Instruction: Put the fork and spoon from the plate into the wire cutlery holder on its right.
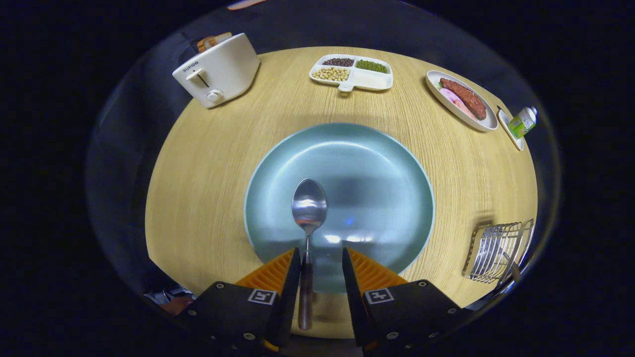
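Observation:
A metal spoon (308,208) with a dark handle lies with its bowl on the blue-grey plate (377,163), the handle running back over the near rim. My gripper (321,254) is open with the handle in the gap, close against the left finger (292,270) and apart from the right finger (349,270). The wire cutlery holder (496,245) stands on the table to the right of the plate, beyond the right finger. A dark, handle-like end (516,271) shows at its near side; I cannot tell what it is.
On the round wooden table (208,163), a white toaster (218,69) stands at the far left. A divided dish of beans (352,72) sits at the far middle. A plate of sausage (464,99) and a small green bottle (523,121) are at the far right.

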Motion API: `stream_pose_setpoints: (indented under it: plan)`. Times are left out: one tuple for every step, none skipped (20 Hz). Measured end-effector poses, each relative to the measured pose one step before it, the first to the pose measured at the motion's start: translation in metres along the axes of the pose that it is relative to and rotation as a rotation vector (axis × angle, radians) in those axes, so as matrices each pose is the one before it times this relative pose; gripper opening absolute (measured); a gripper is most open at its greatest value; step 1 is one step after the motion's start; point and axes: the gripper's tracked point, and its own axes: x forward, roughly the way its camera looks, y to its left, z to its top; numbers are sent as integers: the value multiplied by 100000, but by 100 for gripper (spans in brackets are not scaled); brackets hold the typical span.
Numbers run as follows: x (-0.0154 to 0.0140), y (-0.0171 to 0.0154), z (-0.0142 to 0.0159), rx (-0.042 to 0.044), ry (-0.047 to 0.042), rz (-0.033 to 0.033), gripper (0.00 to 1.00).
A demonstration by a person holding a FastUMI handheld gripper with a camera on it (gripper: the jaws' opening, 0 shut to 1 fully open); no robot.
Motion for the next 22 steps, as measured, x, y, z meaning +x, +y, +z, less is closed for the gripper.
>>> stream_pose_setpoints:
  plan:
    - [93, -84, -358, -820, 1739, 33, 46]
    - [91, -40, -62, -1086, 695, -301, 41]
    - [104, -236, -216, -1098, 582, -707, 38]
    - [143, -124, -28, -584, 631, -424, 33]
    - [172, -54, -291, -380, 796, -308, 27]
    - [161, 70, -49, -323, 847, 397, 22]
    - [382, 187, -56, -476, 171, 1168, 19]
    - [-144, 147, 237, -717, -709, 369, 16]
    - [127, 361, 335, -985, -1267, 1900, 15]
    - [-217, 21, 232, -580, -659, 103, 11]
    - [-50, -10, 49, 605, -562, 981, 9]
    - [-237, 82, 148, 996, -989, 1723, 6]
    - [-318, -42, 338, 626, -1785, 883, 6]
    - [-481, -116, 477, 425, -2300, 766, 6]
    - [-667, -278, 270, 1135, -1923, 470, 5]
    - [-795, -478, -34, 1039, -1252, -102, 6]
    - [-909, -632, -39, 1045, -1270, 43, 5]
    - [-902, -641, 73, 920, -1297, -215, 5]
    - [-901, -805, 236, 807, -1365, -743, 5]
    - [-994, -1013, -26, 601, -962, -1112, 5]
    - [-965, -1138, -194, 961, -970, -1656, 5]
    - [-1010, -1311, -218, 954, -397, -1734, 5]
